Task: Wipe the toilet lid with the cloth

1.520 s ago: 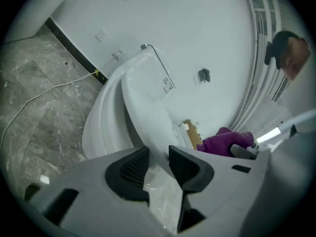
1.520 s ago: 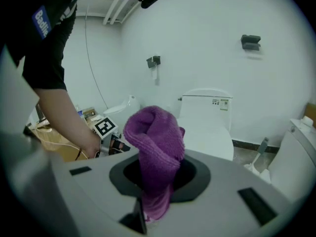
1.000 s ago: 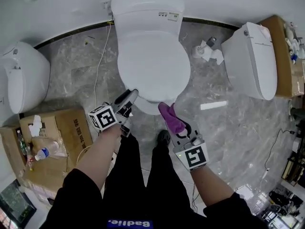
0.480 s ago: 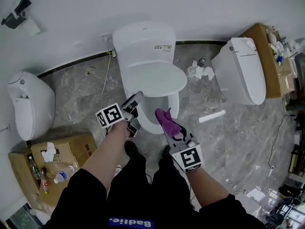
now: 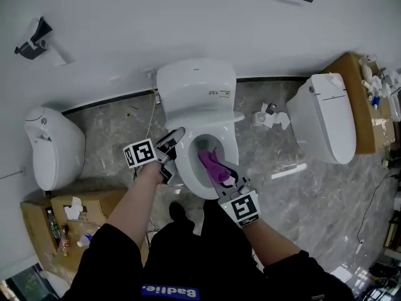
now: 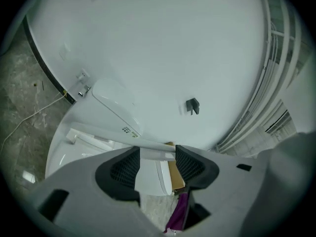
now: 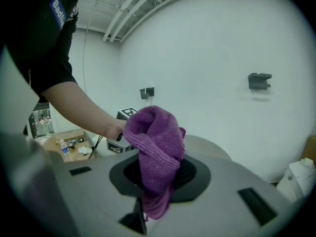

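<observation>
The white toilet (image 5: 195, 83) stands against the wall with its lid (image 5: 219, 113) lifted off the seat ring (image 5: 187, 162). My left gripper (image 5: 175, 135) is at the lid's left front rim. In the left gripper view that rim (image 6: 113, 142) crosses between the fingertips of the left gripper (image 6: 158, 154). Its jaws have just been opening and the pads (image 6: 126, 167) do not visibly press on it. My right gripper (image 5: 219, 171) hovers over the bowl, shut on a bunched purple cloth (image 5: 212, 162). The cloth (image 7: 155, 142) stands up between the right gripper's jaws (image 7: 158, 171).
A second toilet (image 5: 53, 146) stands at the left and a third (image 5: 326, 118) at the right. Cardboard boxes sit at the lower left (image 5: 56, 221) and far right (image 5: 360, 99). Crumpled tissue (image 5: 272, 116) and a cable (image 5: 150, 115) lie on the marble floor.
The lid has gone from closed to lifted, exposing the seat and bowl. Both grippers moved up and toward the toilet; the cloth now hangs over the bowl.
</observation>
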Demonstrator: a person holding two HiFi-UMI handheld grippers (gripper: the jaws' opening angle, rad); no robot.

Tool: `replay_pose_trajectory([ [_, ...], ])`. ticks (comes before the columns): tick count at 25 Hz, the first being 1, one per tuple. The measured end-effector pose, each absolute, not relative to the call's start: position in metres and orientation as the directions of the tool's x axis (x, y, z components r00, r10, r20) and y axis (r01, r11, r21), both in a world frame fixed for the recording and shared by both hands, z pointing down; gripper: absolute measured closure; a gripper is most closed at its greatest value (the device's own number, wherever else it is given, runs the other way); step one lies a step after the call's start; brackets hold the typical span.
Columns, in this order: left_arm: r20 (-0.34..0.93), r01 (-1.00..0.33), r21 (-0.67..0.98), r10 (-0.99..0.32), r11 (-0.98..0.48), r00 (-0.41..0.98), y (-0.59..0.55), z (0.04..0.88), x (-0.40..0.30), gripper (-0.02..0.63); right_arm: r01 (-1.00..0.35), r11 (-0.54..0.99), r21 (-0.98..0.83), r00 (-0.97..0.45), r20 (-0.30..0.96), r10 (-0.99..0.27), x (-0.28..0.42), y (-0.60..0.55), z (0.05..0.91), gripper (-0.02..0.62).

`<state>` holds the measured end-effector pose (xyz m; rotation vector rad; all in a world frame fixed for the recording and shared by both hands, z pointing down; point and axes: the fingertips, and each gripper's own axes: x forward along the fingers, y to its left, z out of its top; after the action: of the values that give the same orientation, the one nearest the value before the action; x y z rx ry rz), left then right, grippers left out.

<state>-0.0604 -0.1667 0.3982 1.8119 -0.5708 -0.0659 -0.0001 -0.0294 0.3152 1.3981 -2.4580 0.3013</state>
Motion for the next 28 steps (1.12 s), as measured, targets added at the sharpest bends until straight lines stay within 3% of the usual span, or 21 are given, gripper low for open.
replay_pose_trajectory([
  [5, 0.230, -0.379, 0.896, -0.488, -0.231, 0.842, -0.210, 0.391, -0.059, 0.385, -0.814, 0.577, -0.058, -0.559, 0.346, -0.754, 0.017, -0.069, 0.327, 0.514],
  [10, 0.306, -0.496, 0.789, -0.467, -0.363, 0.830, -0.233, 0.395, -0.049, 0.387, -0.797, 0.600, -0.069, -0.582, 0.351, -0.733, 0.028, -0.095, 0.349, 0.514],
  [15, 0.386, -0.616, 0.583, -0.487, -0.529, 0.784, -0.259, 0.395, -0.054, 0.476, -0.809, 0.585, -0.062, -0.564, 0.365, -0.741, 0.017, -0.111, 0.359, 0.514],
  [21, 0.422, -0.609, 0.471, -0.444, -0.638, 0.791, -0.297, 0.401, -0.065, 0.482, -0.869, 0.492, -0.051, -0.474, 0.370, -0.799, -0.002, -0.134, 0.361, 0.514],
  [28, 0.442, -0.590, 0.145, -0.482, -0.794, 0.757, -0.332, 0.404, -0.068, 0.492, -0.899, 0.433, -0.071, -0.427, 0.362, -0.828, -0.015, -0.154, 0.368, 0.514],
])
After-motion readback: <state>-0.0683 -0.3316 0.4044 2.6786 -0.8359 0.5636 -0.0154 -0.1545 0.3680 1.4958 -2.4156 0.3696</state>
